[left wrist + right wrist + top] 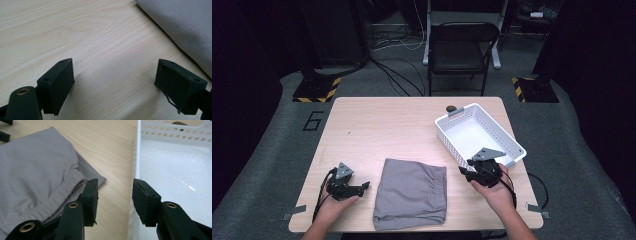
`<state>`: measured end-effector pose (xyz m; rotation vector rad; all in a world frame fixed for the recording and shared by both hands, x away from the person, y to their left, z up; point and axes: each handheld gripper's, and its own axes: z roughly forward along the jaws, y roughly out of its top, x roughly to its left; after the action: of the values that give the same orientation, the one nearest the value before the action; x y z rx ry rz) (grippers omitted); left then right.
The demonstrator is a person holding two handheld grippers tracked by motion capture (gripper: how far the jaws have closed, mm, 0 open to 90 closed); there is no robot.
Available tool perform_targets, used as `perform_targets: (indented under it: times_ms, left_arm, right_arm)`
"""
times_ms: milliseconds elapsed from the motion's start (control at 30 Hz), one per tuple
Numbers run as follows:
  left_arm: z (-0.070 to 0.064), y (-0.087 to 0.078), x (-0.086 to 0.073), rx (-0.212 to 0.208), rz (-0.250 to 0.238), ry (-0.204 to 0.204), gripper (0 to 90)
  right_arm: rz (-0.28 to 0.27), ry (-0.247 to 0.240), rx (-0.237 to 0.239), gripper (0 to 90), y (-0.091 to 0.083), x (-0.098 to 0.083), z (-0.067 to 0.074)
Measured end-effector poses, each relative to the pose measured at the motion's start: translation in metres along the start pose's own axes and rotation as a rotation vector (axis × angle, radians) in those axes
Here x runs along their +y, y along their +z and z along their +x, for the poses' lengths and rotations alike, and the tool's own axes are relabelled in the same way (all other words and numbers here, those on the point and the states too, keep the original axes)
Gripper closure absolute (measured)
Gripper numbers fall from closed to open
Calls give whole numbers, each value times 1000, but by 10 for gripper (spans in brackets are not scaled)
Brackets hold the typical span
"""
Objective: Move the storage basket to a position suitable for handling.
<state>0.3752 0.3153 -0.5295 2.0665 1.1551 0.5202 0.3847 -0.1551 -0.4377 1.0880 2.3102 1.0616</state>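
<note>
- In the high view, the whole bench (pixel 377 125) is taken in: a folded grey garment (pixel 412 192) is laid near the front edge, between the two hands, and a white perforated basket (pixel 507 137) is set at the right side, at an angle to the bench's edges.
- In the same view, a small dark object (pixel 451 108) is seen on the bench just beyond the basket's far corner; what it is cannot be told.
- Beyond the bench, a black folding chair (pixel 462 50) and cables on the floor are shown in the high view.
- The left gripper (pixel 364 186) is held low at the front left of the bench, pointed toward the garment's left edge and just beside it, not touching.
- In the left gripper view, bare wood grain is shown between the widely parted black pads (pixel 58 83), and the grey cloth (pixel 180 27) is seen only at the upper right, apart from them. This gripper is released; nothing is held.
- The right gripper (pixel 464 171) is held between the garment's right edge and the basket's near corner.
- In the right gripper view, the garment's elastic waistband (pixel 62 187) is made out, a detail too small in the high view. It is seen beside the left pad, while the basket's rim (pixel 136 157) is seen beside the right pad.
- The right gripper's pads are partly parted, with only bare bench seen between them; it is released and grasps nothing.
</note>
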Motion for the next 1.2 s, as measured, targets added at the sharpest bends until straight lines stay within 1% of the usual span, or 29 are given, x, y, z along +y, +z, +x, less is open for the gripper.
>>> perform_targets:
  times_ms: [33,133,167,200,233,267,300,333,367,400,467,600,633,667,733,767,800,833,867,933,967,1100,1167,1200]
  left_arm:
    - [0,0,0,-1,2,-2,152]
    - [0,0,0,1,2,2,152]
    - [0,0,0,0,2,2,152]
    - [0,0,0,0,2,2,152]
    - [0,0,0,0,2,2,152]
    - [0,0,0,0,2,2,152]
    - [0,0,0,1,2,2,152]
    - [0,0,0,1,2,2,152]
    - [0,0,0,1,1,2,152]
    - [0,0,0,1,2,1,152]
    - [0,0,0,1,2,2,152]
    - [0,0,0,1,2,1,152]
    - [0,0,0,1,1,2,153]
    - [0,0,0,1,1,2,152]
    - [0,0,0,1,2,2,152]
    - [0,0,0,1,2,2,152]
    - [0,0,0,1,2,2,152]
    - [0,0,0,1,2,2,153]
    - [0,0,0,1,2,2,153]
    - [0,0,0,-1,2,2,152]
    - [0,0,0,-2,4,3,152]
    - [0,0,0,-2,4,2,153]
    - [0,0,0,-2,4,2,153]
    - [0,0,0,-2,3,3,153]
  right_arm:
    - [0,0,0,559,0,0,0]
    - [4,-17,-28,564,3,3,-14]
    - [16,-3,-33,564,7,3,-19]
    - [16,-3,-33,564,7,3,-19]
    - [31,4,-31,572,10,3,-24]
    - [31,4,-31,572,10,3,-24]
    - [46,2,-9,584,14,4,-27]
    - [46,2,-9,584,14,4,-27]
    - [53,11,-5,590,15,4,-27]
    - [60,1,8,601,17,5,-28]
    - [72,-13,14,634,23,6,-27]
    - [90,-13,18,656,28,7,-28]
    - [93,-5,16,692,32,9,-28]
    - [93,-5,16,692,32,9,-28]
    - [112,-4,18,738,35,10,-29]
    - [112,-4,18,738,35,10,-29]
    - [118,2,34,770,36,11,-30]
    - [144,1,34,775,38,15,-29]
    - [141,-15,32,777,39,16,-29]
    - [143,-18,29,781,40,17,-29]
    - [154,-29,21,794,42,20,-29]
    - [165,-48,34,831,47,28,-28]
    - [162,-55,35,842,49,30,-28]
    - [165,-83,57,847,53,33,-27]
